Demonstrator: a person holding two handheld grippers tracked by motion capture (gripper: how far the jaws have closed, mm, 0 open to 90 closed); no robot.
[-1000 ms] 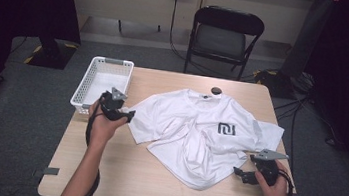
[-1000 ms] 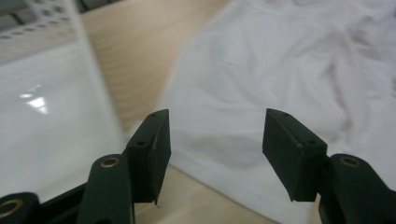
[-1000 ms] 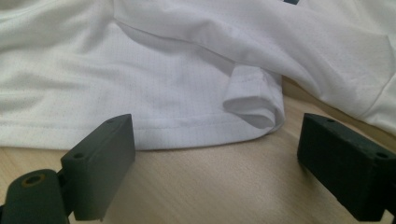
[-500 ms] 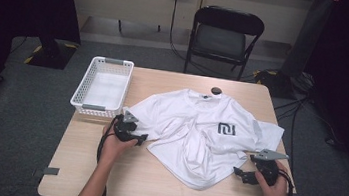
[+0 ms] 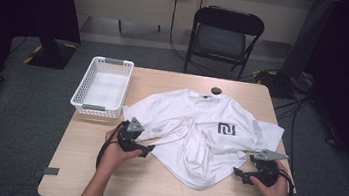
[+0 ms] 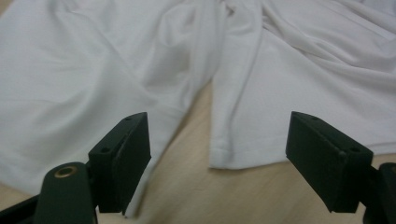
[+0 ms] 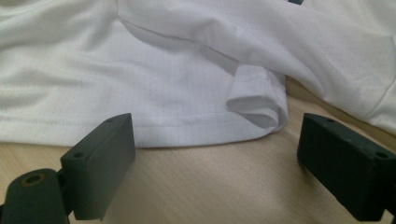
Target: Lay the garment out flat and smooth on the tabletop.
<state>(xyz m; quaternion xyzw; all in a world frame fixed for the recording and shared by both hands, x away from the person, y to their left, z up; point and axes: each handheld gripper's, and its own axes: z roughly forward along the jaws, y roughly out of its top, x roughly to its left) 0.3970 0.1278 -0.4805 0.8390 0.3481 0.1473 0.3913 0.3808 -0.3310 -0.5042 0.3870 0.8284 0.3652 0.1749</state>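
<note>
Left gripper (image 5: 148, 149) low at the shirt (image 5: 193, 130) hem, jaws just opened wide, nothing between; right gripper (image 5: 239, 174), at four o'clock, gapes too. Slide each lower jaw under the hem, then pinch one layer.

Left gripper (image 5: 148, 149) and right gripper (image 5: 237, 174) — black bodies, each topped by a grey three-cornered plate, trailing black cables; jaws are blocky black pads with small screw holes — forearms unsleeved.
</note>
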